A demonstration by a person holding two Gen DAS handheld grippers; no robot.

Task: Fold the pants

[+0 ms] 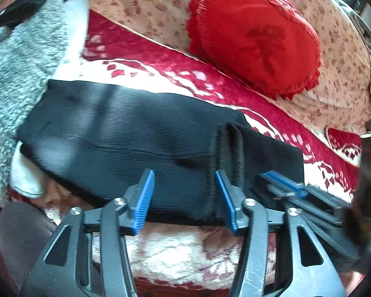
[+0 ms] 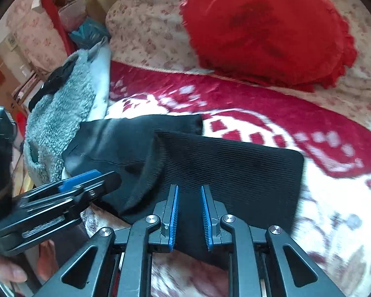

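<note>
The gray fleece (image 1: 17, 57) at the left covers the far end of the black pants (image 1: 126, 133), and motion blurs the red-and-white blanket (image 1: 185, 79). The pants lie folded on the blanket, long axis running left to right. The left hand-held gripper (image 1: 185, 198) stands released, its 2 blue pads astride the near edge beside a raised fold. The right hand-held gripper (image 2: 189, 210) is also released, over the right end. A red cushion (image 2: 264, 29) sits behind.
</note>
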